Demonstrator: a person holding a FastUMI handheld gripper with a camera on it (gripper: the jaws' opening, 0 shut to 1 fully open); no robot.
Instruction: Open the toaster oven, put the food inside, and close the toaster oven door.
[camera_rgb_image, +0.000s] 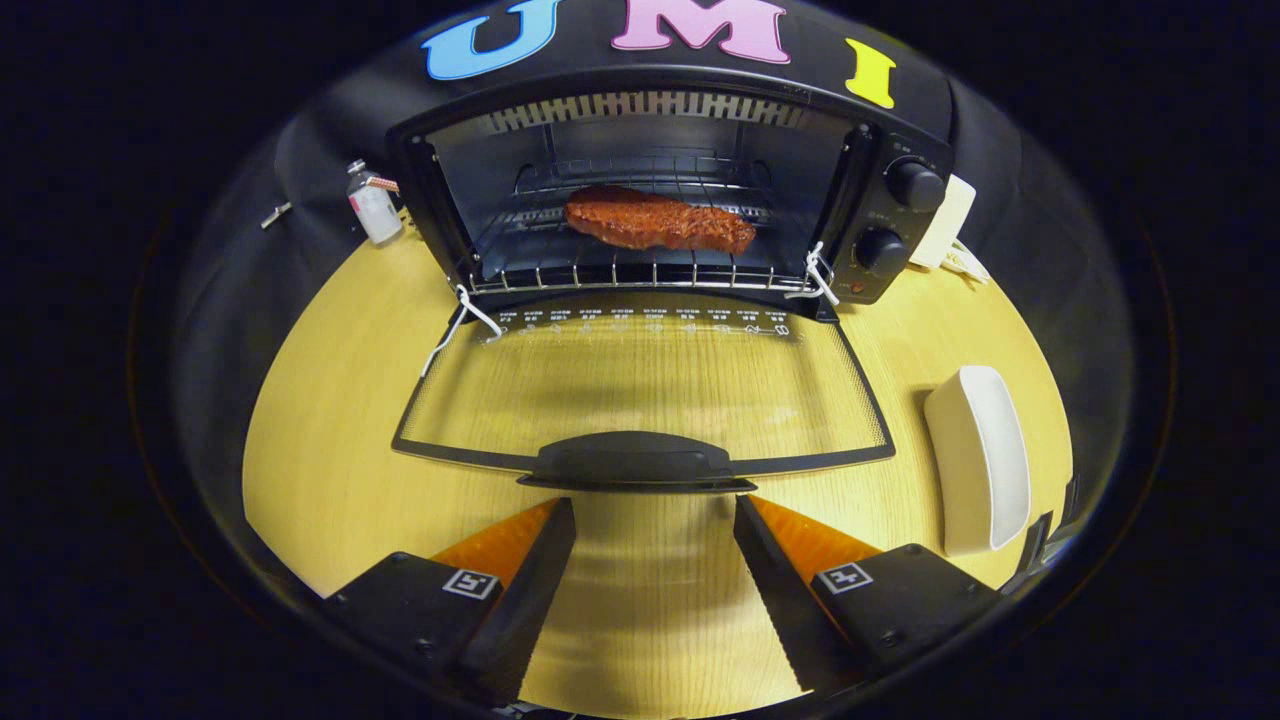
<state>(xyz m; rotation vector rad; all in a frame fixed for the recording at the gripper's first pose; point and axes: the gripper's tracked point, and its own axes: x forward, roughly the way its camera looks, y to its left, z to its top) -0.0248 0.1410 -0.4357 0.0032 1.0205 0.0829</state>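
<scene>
Tool: two-finger tool (655, 510) released, its fingers (530, 580) spread wide with nothing between them, tips just short of the door handle.
Door handle: black curved plastic handle (632, 462) on the free edge of the door, just ahead of the fingers; its underside is hidden.
Door: glass toaster oven door (640, 385) with a dark frame, folded fully down and lying flat over the pale wooden bench (320, 420); wood grain shows through the glass, and the small white printing near the hinge is too fine to make out.
Oven: black toaster oven (660, 195) beyond the door, cavity open, two round knobs (915, 185) on its right panel.
Food: reddish-brown, rough-textured slab of meat-like food (660, 222) lying lengthwise on the wire rack (640, 270) inside the cavity.
Dish: white oblong dish (980, 455) on the bench right of the door, seen at a slant, inside hard to judge.
Bottle: small clear bottle (372, 205) left of the oven.
Box: white box (948, 222) partly hidden behind the oven's right side.
</scene>
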